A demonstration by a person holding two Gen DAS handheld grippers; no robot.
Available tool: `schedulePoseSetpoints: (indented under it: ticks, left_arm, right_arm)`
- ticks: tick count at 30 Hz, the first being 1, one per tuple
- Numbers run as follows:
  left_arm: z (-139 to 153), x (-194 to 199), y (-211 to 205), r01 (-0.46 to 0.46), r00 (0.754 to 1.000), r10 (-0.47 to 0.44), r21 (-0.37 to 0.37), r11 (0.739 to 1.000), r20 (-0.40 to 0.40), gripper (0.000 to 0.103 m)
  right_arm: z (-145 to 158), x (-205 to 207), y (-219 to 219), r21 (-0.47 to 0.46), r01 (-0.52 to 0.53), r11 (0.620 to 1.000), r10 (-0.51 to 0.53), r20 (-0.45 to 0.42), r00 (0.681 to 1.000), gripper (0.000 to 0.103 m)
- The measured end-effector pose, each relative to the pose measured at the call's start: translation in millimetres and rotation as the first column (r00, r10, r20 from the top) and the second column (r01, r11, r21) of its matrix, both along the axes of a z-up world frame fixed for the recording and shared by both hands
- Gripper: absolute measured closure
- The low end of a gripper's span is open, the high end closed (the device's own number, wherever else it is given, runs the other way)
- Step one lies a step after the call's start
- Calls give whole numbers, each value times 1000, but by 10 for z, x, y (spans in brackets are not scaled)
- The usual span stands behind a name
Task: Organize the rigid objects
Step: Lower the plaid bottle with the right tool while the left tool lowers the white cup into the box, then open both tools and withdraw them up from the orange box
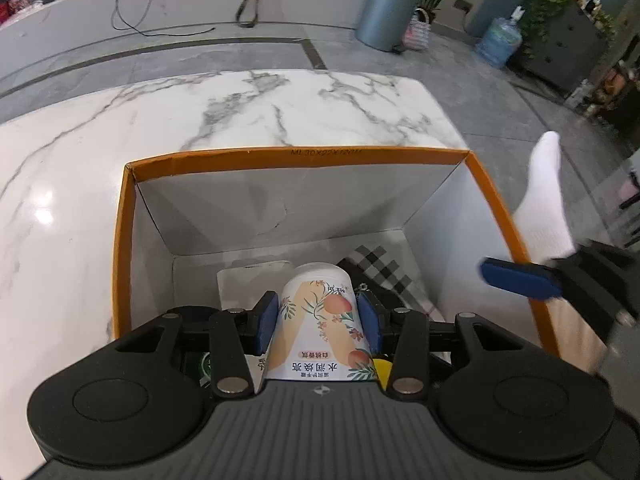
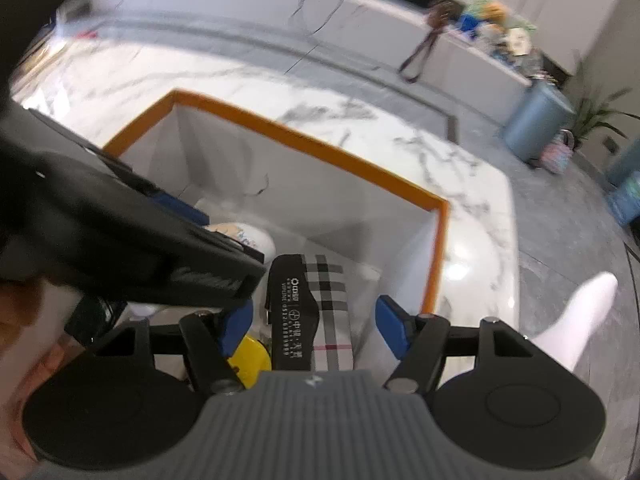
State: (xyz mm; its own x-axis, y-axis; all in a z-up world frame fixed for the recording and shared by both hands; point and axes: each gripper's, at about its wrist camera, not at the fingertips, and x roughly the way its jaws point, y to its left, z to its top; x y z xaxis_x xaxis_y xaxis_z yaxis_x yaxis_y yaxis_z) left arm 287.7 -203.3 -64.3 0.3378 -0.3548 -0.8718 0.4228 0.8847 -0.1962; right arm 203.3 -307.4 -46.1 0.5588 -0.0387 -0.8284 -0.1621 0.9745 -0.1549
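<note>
On the marble table (image 1: pixel 80 184) stands the orange-rimmed box (image 1: pixel 296 157), and inside it my left gripper (image 1: pixel 318 322) clamps the peach-printed tube (image 1: pixel 316 328) at six o'clock, while my right gripper (image 2: pixel 316 326) gapes wide over the plaid case (image 2: pixel 330 308).

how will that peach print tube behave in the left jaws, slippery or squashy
The peach print tube looks glossy and tapers toward its rounded far end, so it may slip forward between the left gripper pads. It is probably soft-walled and could dent under a hard squeeze. Laid in the orange-rimmed box, it might roll.
</note>
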Motion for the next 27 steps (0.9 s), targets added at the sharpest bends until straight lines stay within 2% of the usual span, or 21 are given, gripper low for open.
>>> schedulePoseSetpoints:
  ticks: [4, 6, 10, 15, 20, 22, 27]
  left_arm:
    - [-61, -14, -68, -8, 1000, 8, 14, 1000, -2, 53]
    - [-91, -18, -97, -9, 1000, 9, 15, 1000, -2, 53]
    - [-165, -6, -153, -24, 999, 25, 9, 1000, -33, 53]
    - [-164, -61, -204, 3, 1000, -3, 25, 1000, 0, 52]
    - [-77, -89, -174, 16, 1000, -16, 1, 1000, 11, 48]
    - [-15, -116, -146, 22, 999, -22, -1, 1000, 24, 48]
    - [231, -236, 9, 30, 996, -29, -10, 1000, 80, 48]
  right_arm:
    - [-18, -194, 54, -35, 23, 999, -20, 81, 997, 39]
    - [-11, -281, 56, -6, 35, 999, -34, 112, 993, 43]
    - [-12, -371, 62, 36, 28, 999, -33, 136, 990, 43]
    - [-24, -301, -43, 81, 52, 995, -63, 131, 989, 42]
    - [-12, -318, -59, 89, 62, 994, -75, 151, 986, 40]
    - [7, -348, -43, 90, 63, 994, -78, 164, 983, 36]
    - [103, -423, -42, 106, 56, 993, -76, 200, 977, 34]
